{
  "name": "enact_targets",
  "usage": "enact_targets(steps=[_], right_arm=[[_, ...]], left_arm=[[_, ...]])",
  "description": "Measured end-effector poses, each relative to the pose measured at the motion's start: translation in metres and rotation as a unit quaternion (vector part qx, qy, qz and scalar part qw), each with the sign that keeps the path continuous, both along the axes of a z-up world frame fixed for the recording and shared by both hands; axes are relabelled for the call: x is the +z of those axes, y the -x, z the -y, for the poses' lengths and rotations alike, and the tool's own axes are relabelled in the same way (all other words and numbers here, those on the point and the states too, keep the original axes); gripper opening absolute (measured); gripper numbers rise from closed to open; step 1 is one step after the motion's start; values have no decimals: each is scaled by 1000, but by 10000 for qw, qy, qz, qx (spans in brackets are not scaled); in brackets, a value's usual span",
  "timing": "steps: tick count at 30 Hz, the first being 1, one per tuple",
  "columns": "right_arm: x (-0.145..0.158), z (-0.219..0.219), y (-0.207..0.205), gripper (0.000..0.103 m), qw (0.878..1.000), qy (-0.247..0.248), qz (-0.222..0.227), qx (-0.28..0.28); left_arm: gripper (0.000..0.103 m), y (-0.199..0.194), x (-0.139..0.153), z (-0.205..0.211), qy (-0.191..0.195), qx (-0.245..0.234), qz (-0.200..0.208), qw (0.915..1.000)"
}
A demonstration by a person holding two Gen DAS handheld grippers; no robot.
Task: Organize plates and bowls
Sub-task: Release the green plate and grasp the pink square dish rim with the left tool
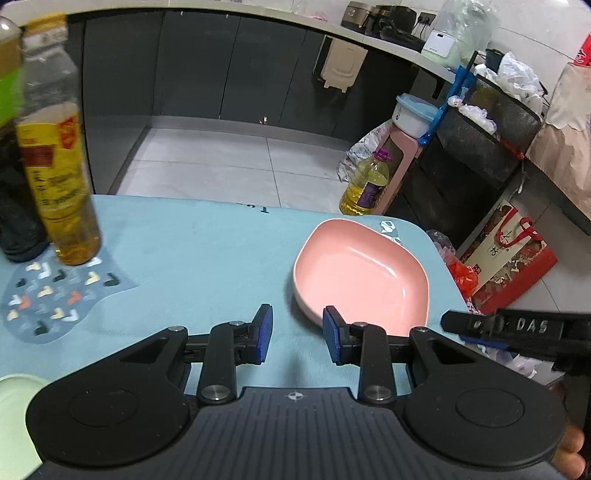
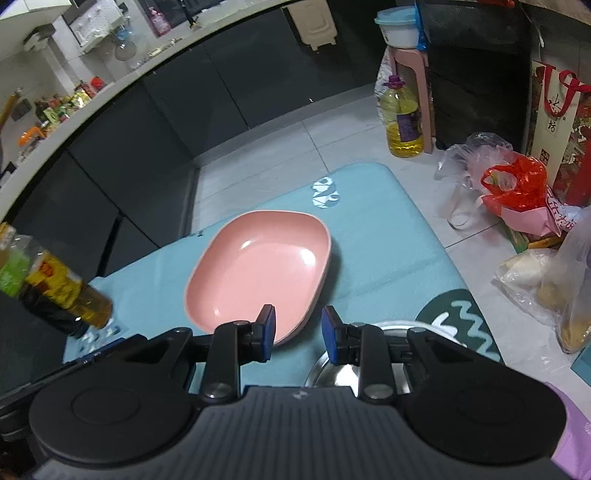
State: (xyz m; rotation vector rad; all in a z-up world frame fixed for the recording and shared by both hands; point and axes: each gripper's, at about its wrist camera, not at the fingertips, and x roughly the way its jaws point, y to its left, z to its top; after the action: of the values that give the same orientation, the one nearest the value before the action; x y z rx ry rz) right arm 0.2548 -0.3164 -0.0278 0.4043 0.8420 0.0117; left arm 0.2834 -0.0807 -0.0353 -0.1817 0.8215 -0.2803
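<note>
Right wrist view: the right gripper point(image 2: 298, 334) is wide open and holds nothing. The pink plate point(image 2: 258, 269) lies just past it at 11 o'clock on the blue mat point(image 2: 388, 258). A steel bowl point(image 2: 332, 373) sits under it. The left gripper point(image 1: 297, 334) is open and empty too. Nothing looks stacked yet, so most sorting is left.

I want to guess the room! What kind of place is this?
Most likely a home kitchen: a long counter over dark cabinets, cooking oil bottles, and a pink plate on the table.
</note>
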Motion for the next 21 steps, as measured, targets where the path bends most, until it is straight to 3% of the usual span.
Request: enact_targets(steps=[5,18,19,21], right_arm=[[-11,3,-13,10,9998,-166,-143,-20],[-29,-3,-33,10,9995,0,-325,-46],[-30,-3,-34,8,9995,7,-323,-26],[-29,-6,-32,3,9996,86,-257,46]], left_arm=[[28,-23,-13,9,44,77,-130,9999],[25,-55,-45,17,218,34,-686,9974],[20,-54,-46,17,269,-39,-681,9973],[19,-51,-43,19,172,-131,-637,9977]])
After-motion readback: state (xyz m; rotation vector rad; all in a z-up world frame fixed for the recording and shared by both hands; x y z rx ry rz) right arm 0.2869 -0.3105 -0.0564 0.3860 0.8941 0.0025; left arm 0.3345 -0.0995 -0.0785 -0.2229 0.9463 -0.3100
